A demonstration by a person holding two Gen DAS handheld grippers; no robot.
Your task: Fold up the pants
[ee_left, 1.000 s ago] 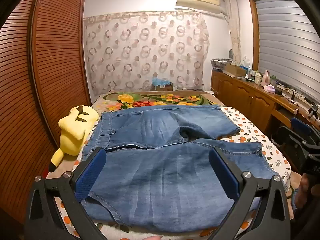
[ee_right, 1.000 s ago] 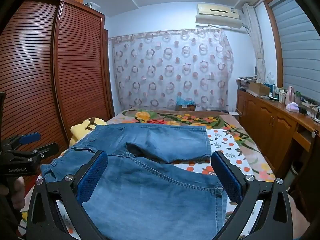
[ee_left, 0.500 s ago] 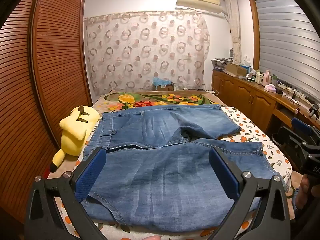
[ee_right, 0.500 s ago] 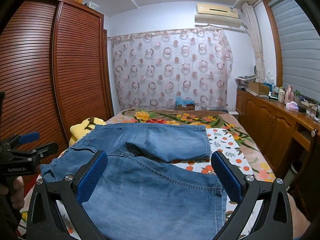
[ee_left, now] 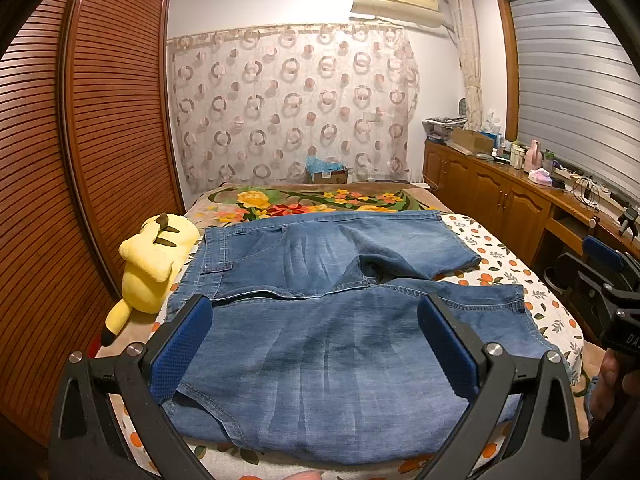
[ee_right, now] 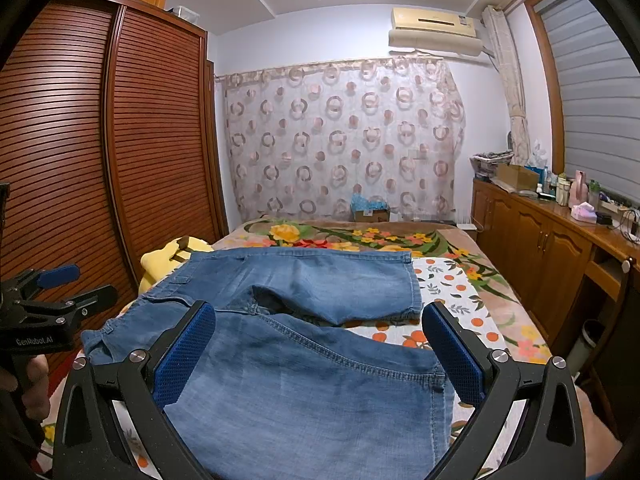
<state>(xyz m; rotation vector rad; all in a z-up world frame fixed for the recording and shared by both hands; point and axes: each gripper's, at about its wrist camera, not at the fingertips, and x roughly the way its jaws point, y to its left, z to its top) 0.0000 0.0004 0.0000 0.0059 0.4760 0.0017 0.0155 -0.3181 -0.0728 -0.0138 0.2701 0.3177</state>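
Observation:
A pair of blue denim pants (ee_left: 328, 320) lies spread flat on the bed, waistband to the left and both short legs pointing right, the near leg closest to me; it also shows in the right wrist view (ee_right: 304, 360). My left gripper (ee_left: 316, 348) is open and empty, held above the near leg. My right gripper (ee_right: 318, 354) is open and empty, held above the near leg's hem end. Each gripper shows at the edge of the other's view, the right gripper (ee_left: 600, 280) and the left gripper (ee_right: 60, 288).
The bed (ee_left: 496, 256) has an orange-print sheet and a floral blanket (ee_left: 304, 200) at the far end. A yellow plush toy (ee_left: 152, 264) lies at the bed's left edge by the slatted wardrobe (ee_left: 100, 160). A wooden cabinet (ee_left: 512, 200) with clutter runs along the right.
Both grippers stay open and nearly still; the views have only drifted slightly.

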